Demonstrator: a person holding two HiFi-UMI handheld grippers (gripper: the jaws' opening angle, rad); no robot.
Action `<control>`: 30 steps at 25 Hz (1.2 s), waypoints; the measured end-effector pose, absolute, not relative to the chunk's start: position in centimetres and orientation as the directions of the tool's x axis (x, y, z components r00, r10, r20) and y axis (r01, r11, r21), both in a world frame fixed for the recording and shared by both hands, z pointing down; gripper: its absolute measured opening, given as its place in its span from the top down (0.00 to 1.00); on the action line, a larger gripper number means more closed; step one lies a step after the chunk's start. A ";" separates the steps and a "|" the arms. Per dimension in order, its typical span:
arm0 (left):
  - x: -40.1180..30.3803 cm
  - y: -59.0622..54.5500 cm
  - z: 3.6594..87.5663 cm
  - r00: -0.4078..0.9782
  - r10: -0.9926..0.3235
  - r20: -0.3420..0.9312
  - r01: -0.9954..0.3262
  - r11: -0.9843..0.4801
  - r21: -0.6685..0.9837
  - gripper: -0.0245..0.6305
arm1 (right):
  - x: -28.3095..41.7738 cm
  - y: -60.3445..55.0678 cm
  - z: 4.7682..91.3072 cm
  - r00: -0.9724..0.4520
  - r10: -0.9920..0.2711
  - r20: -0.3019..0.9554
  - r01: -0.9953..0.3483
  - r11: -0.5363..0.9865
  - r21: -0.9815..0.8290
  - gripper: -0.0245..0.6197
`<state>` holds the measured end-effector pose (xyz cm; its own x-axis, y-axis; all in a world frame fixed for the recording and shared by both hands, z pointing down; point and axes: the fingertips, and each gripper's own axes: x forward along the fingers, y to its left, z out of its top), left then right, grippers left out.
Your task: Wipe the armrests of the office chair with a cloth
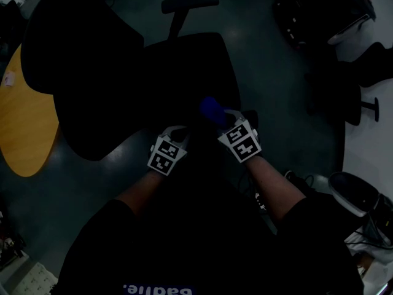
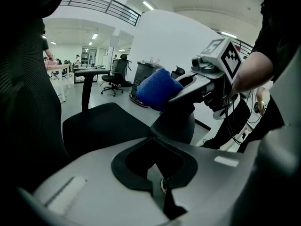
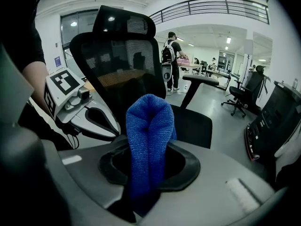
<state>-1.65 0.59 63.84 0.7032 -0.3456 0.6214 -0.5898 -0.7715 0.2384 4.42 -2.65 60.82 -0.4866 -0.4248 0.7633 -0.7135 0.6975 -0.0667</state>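
A rounded wooden table [image 1: 24, 121] is seen at the left edge of the head view, set on a dark, glossy floor [image 1: 276, 78]. A white desk [image 1: 371, 143] is cut off by the right edge. In the right gripper view, a person with a backpack [image 3: 171, 55] is shown standing far back in the room. A spare black chair [image 3: 240, 95] is parked apart on the open floor. A railing [image 3: 211, 6] is carried along an upper level, and strip lights [image 2: 148, 5] are lit on the ceiling.

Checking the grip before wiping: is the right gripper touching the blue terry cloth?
Touching. The right gripper view shows the blue terry cloth clamped between the tongs of the right gripper, its fold standing above them.
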 end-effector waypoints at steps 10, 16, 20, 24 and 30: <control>-3.9 1.1 63.5 0.698 -0.363 0.618 -0.605 -0.760 0.238 0.94 | -2.4 -0.8 60.4 -0.549 -0.360 0.755 -0.639 0.762 -0.102 0.78; -4.2 1.1 63.7 0.695 -0.373 0.614 -0.616 -0.750 0.241 0.94 | -4.1 -0.5 60.5 -0.568 -0.337 0.751 -0.617 0.778 -0.118 0.78; -4.7 0.9 63.9 0.692 -0.379 0.614 -0.623 -0.744 0.243 0.94 | -5.8 -0.2 60.8 -0.588 -0.307 0.748 -0.578 0.807 -0.123 0.78; -5.6 1.5 64.1 0.691 -0.368 0.622 -0.623 -0.740 0.253 0.94 | -8.6 1.4 60.9 -0.631 -0.260 0.731 -0.526 0.836 -0.157 0.78; -6.3 0.7 62.1 0.673 -0.400 0.622 -0.654 -0.716 0.247 0.94 | -7.9 0.4 58.0 -0.678 -0.275 0.682 -0.550 0.805 -0.223 0.79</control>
